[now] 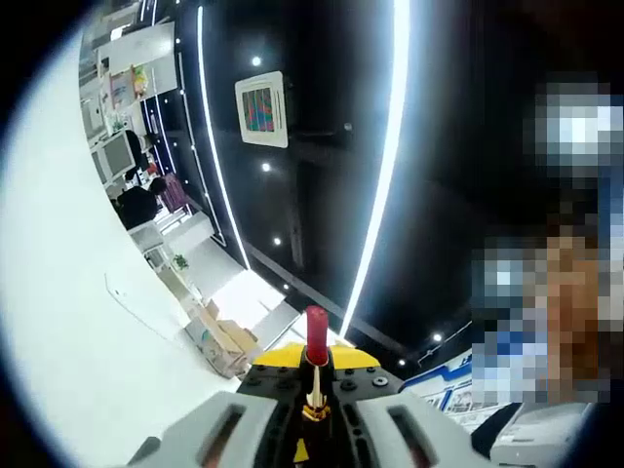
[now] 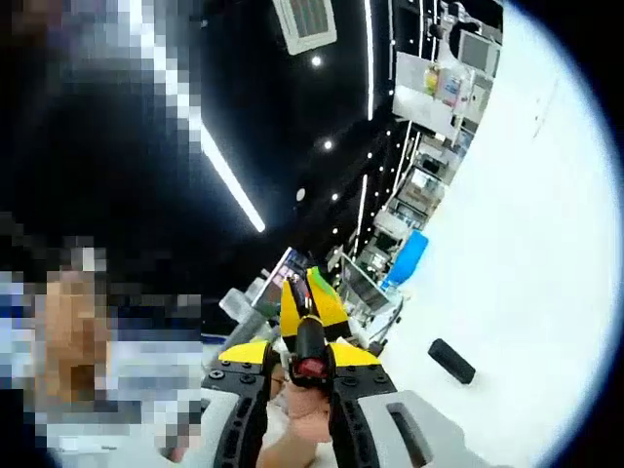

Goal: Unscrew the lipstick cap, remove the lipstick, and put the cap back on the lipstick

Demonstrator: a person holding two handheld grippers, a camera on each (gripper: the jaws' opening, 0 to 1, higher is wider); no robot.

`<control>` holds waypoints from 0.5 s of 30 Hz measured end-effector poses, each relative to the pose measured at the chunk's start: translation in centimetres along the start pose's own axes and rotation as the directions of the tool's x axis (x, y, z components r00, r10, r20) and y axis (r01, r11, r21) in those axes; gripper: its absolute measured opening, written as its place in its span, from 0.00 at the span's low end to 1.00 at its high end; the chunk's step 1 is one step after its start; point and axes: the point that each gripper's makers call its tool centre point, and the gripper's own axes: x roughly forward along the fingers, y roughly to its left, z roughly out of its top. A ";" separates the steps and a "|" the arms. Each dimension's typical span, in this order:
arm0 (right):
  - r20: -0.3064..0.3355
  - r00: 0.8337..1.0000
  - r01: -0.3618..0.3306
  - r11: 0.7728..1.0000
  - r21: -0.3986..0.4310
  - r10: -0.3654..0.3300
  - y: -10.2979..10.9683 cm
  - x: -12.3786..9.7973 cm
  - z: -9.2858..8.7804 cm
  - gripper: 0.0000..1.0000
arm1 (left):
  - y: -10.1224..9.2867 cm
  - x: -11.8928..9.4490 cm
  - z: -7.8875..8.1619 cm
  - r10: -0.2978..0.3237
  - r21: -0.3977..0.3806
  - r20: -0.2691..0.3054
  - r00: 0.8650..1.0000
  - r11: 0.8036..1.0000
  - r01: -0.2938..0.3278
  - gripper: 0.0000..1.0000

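- In the left gripper view, my left tongs (image 1: 314,395) are closing narrow on the lipstick (image 1: 316,363), gripping its gold stem between the black and yellow tips.
- The lipstick is standing straight up out of those tongs, its red bullet (image 1: 317,336) bare and pointing away from the camera.
- Behind it the view is tilting up at a dark ceiling with long light strips (image 1: 382,166), small spotlights and a square ceiling vent (image 1: 261,109).
- To the left, a broad white surface (image 1: 68,322) is curving across that view, with desks and a seated person (image 1: 137,203) far off at its upper edge, and cardboard boxes (image 1: 219,341) near the tongs.
- In the right gripper view, my right tongs (image 2: 310,369) are holding the cap (image 2: 310,353), a dark tube pinched between the yellow-tipped jaws, with its open end facing the camera and showing red inside.
- A fingertip (image 2: 310,426) is showing low between the grey arms of those tongs, just beneath the cap.
- Beyond the cap, another yellow and black tip (image 2: 314,297) is sticking up; I cannot tell whether it is touching the cap.
- To the right, the white surface (image 2: 526,273) is carrying a small black block (image 2: 451,361), well apart from the tongs, and a blue object (image 2: 407,259) is sitting further back by the shelves.
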 end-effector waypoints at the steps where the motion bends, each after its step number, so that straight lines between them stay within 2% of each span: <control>1: 0.003 1.000 -0.003 1.000 0.021 0.003 -0.2 -0.1 0.0 0.17 | 0.0 0.0 0.0 -0.003 -0.002 -0.001 1.000 1.000 0.003 0.09; 7: 0.019 1.000 -0.023 0.995 0.100 0.021 -0.3 -0.2 0.2 0.14 | 0.0 -0.1 0.0 -0.002 0.002 -0.006 1.000 1.000 0.002 0.09; 10: 0.020 1.000 -0.016 0.995 0.101 0.014 -0.5 -0.3 0.2 0.11 | 0.0 -0.1 0.0 -0.002 0.009 -0.014 1.000 1.000 0.002 0.09; 12: 0.016 1.000 -0.007 0.997 0.080 0.006 -0.5 -0.4 0.2 0.11 | 0.1 -0.2 0.0 0.000 0.006 -0.016 1.000 1.000 0.000 0.09; 15: 0.006 1.000 0.021 1.000 0.000 -0.021 -1.0 -0.4 0.3 0.11 | 0.3 -0.2 -0.1 0.008 -0.001 -0.017 1.000 1.000 -0.008 0.09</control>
